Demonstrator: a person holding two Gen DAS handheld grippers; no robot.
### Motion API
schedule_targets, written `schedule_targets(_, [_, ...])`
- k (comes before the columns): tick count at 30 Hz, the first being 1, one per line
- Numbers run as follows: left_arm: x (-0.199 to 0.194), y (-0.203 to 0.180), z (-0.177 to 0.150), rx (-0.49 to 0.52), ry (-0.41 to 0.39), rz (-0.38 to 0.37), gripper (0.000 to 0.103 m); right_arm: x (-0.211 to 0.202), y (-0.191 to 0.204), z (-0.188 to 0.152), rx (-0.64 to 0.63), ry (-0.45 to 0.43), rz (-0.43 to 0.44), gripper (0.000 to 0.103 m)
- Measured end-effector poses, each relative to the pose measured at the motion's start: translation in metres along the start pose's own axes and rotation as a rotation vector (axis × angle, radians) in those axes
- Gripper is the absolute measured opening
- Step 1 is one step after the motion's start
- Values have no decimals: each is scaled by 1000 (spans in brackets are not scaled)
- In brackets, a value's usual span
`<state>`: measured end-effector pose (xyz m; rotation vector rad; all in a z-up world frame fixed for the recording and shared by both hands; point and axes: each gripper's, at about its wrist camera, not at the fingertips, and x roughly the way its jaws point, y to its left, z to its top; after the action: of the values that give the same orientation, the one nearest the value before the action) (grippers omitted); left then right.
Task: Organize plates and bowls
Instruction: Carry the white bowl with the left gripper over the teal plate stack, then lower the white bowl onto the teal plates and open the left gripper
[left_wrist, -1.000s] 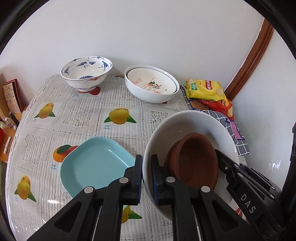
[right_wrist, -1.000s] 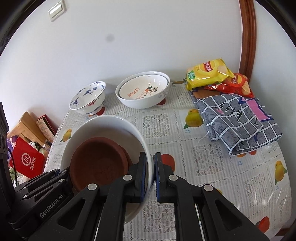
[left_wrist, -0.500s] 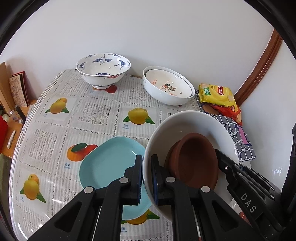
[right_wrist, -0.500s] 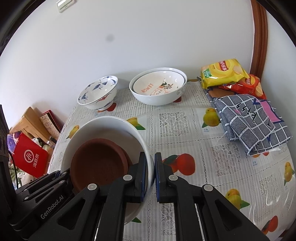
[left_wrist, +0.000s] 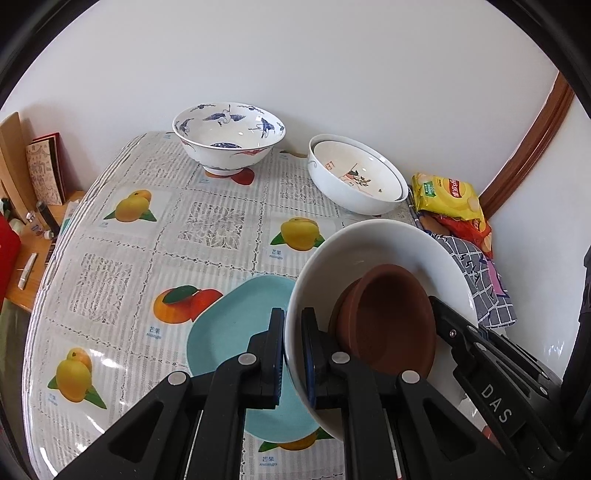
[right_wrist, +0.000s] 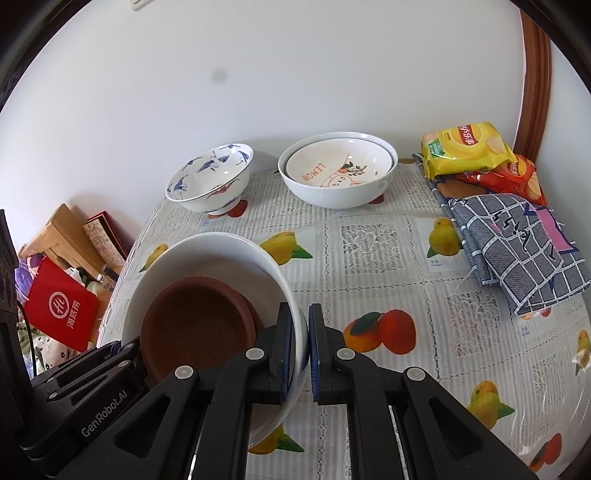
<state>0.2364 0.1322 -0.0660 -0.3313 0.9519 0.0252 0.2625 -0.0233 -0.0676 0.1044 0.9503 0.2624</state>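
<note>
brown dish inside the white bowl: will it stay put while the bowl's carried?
Probably not if tilted: the brown dish sits loose and off-centre in the white bowl, unclamped. The glossy glaze looks slippery, so it may slide. Both grippers pinch only the rim.

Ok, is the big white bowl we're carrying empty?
No. The big white bowl holds two nested brown clay dishes; both tools clamp its rim, left tool, right tool.

Left gripper (left_wrist: 293, 354): matte black plastic linkage arms, 4 silver pivot screws, blue pads (left_wrist: 279, 363) on the inner finger faces. Right gripper (right_wrist: 302, 354) had the same black build with 4 silver screws. White "DAS" lettering at 4 o'clock in the left view, "GenRobot.AI" at 8 o'clock in the right view.
</note>
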Motion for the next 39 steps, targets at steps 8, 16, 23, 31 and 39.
schedule_targets(8, [2,12,0,-13,5,8,10,7,10,-2,-12,10,6,9])
schedule_targets(16, [7,26,-1,-37,18,19,10,17,20,-5,-30,30,11,9])
schedule_targets(23, [12,38,-2,-53,29,28,10,27,28,-9,-41,47,17,9])
schedule_targets(31, [21,48,-5,-67,48,42,10,41,34,-12,-52,74,24,8])
schedule_targets(39, [36,54,-9,-76,76,46,10,57,34,-17,-52,105,24,8])
